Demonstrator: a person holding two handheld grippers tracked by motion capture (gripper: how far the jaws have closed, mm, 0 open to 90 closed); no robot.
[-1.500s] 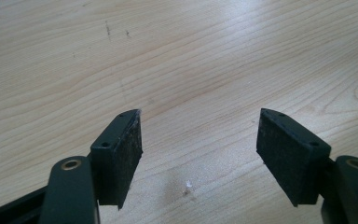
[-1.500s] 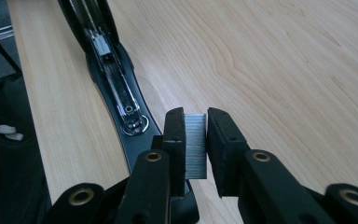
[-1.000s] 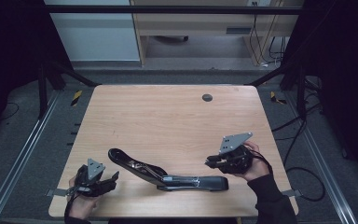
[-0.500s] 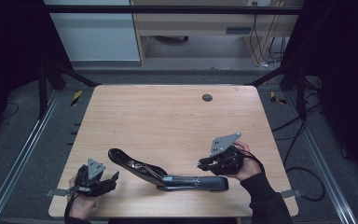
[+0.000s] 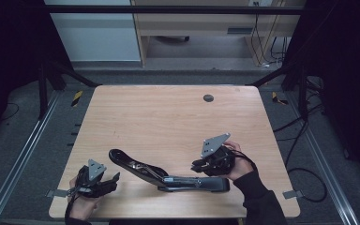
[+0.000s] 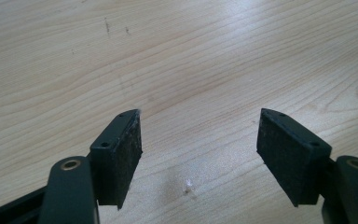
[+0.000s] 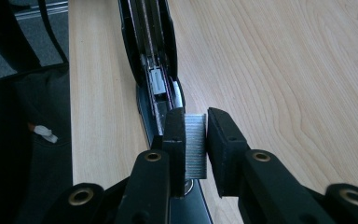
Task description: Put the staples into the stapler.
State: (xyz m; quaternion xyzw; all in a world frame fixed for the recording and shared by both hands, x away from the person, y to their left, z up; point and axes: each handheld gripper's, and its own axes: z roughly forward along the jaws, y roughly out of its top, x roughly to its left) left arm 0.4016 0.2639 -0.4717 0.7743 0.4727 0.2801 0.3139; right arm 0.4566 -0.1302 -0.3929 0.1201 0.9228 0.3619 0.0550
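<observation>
right gripper with staple strip shifted closer to opened stapler

Tabletop mostly bare wood: whole far half free for either hand, bar a small dark round plug near far edge, flat, no real block. Near edge: opened stapler lies across the middle btwn the two hands, so a straight pass left to right near the front is blocked; go round its far side. Right gripper w/ strip of staples sits just over stapler's open track, tight there. Left gripper has bare wood ahead & btwn jaws
</observation>
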